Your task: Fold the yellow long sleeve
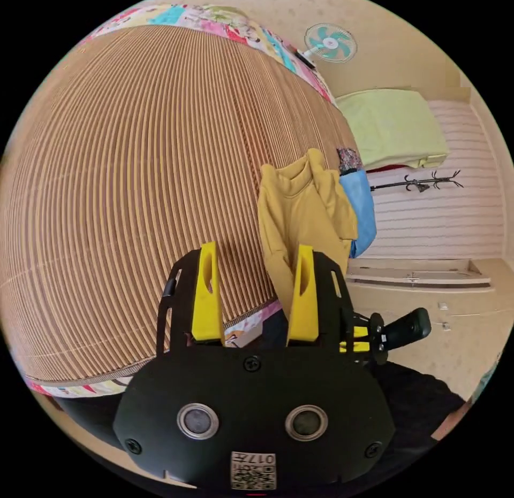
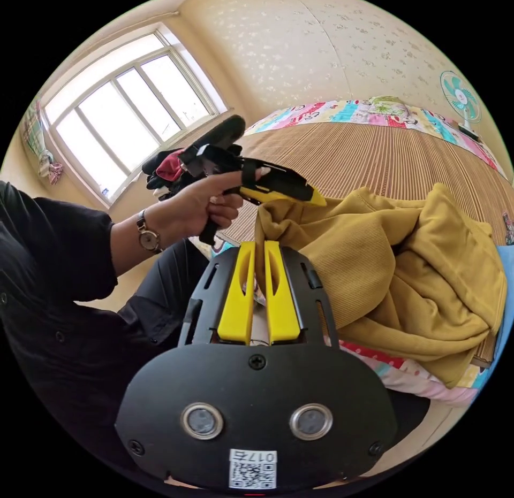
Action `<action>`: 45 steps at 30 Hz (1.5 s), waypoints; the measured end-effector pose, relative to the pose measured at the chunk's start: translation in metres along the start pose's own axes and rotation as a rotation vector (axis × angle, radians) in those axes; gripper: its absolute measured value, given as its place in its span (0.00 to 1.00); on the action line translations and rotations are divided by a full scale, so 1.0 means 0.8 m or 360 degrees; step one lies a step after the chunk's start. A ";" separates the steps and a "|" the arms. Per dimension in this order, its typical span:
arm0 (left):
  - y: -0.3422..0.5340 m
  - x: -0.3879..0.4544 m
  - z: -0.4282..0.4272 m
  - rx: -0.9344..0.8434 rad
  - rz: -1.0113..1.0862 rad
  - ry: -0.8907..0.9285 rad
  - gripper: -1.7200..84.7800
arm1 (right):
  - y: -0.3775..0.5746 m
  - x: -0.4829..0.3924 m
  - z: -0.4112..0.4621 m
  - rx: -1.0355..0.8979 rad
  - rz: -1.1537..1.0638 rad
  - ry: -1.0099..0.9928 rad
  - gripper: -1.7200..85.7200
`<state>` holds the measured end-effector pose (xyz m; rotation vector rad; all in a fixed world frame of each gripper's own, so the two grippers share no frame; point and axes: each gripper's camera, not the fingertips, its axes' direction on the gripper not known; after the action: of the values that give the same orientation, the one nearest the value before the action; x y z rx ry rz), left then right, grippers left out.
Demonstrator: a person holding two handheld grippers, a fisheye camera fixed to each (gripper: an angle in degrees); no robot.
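1. Right hand-held gripper [image 2: 259, 249]: jaws nearly together, clamped on a thin edge of the yellow long sleeve [image 2: 407, 273].
2. Left hand-held gripper [image 1: 257, 260]: jaws apart; one jaw overlaps the hanging shirt, no grip.
3. Shirt is bunched on the bed [image 2: 375, 150] just beyond the right gripper, an edge lifted.
4. Hand [image 2: 206, 204] holds the left gripper above the right one.

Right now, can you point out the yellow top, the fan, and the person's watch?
yellow long sleeve [image 2: 407, 262]: right gripper view, on the ribbed body fabric.
wall fan [image 1: 331, 42]: left gripper view, on the hub of its teal blades.
wristwatch [image 2: 148, 236]: right gripper view, on the band at the wrist.
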<state>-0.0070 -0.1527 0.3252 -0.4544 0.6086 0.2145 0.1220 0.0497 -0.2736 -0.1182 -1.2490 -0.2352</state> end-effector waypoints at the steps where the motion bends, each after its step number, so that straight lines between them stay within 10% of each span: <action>1: 0.008 -0.006 0.000 0.0008 -0.0025 0.0047 0.19 | 0.006 0.004 -0.010 0.0018 -0.0007 -0.0023 0.05; 6: 0.088 -0.019 -0.084 0.0595 0.0363 0.1155 0.07 | 0.030 -0.003 -0.078 0.0297 -0.0266 -0.0572 0.03; 9: 0.124 0.030 -0.167 0.0735 0.0953 0.1297 0.06 | 0.044 -0.006 -0.140 0.0648 -0.0504 -0.1087 0.03; 15: 0.232 0.119 -0.329 0.0946 0.2208 0.1806 0.06 | 0.070 0.024 -0.241 0.0956 -0.0534 -0.0798 0.03; 22: 0.244 0.166 -0.371 0.0207 0.2186 0.2312 0.06 | 0.081 0.071 -0.265 0.0973 -0.0478 -0.0760 0.04; 30: 0.400 0.217 -0.375 0.0147 0.2326 0.2156 0.06 | 0.020 0.080 -0.184 0.0632 -0.0261 -0.0625 0.19; 34: 0.441 0.203 -0.390 0.0345 0.2219 0.1936 0.06 | -0.010 0.043 -0.152 0.0226 -0.0665 -0.1234 0.18; 42: 0.489 0.193 -0.413 0.0524 0.2040 0.1866 0.06 | 0.049 0.135 -0.211 0.0838 -0.0471 -0.1823 0.20; 45: 0.494 0.210 -0.406 0.0461 0.2049 0.1834 0.06 | 0.049 0.118 -0.180 0.0634 -0.0428 -0.1767 0.22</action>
<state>-0.1628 0.0530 -0.1476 0.2270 1.9999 1.1043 0.2924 0.0459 -0.2278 0.3139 -2.3955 -0.1392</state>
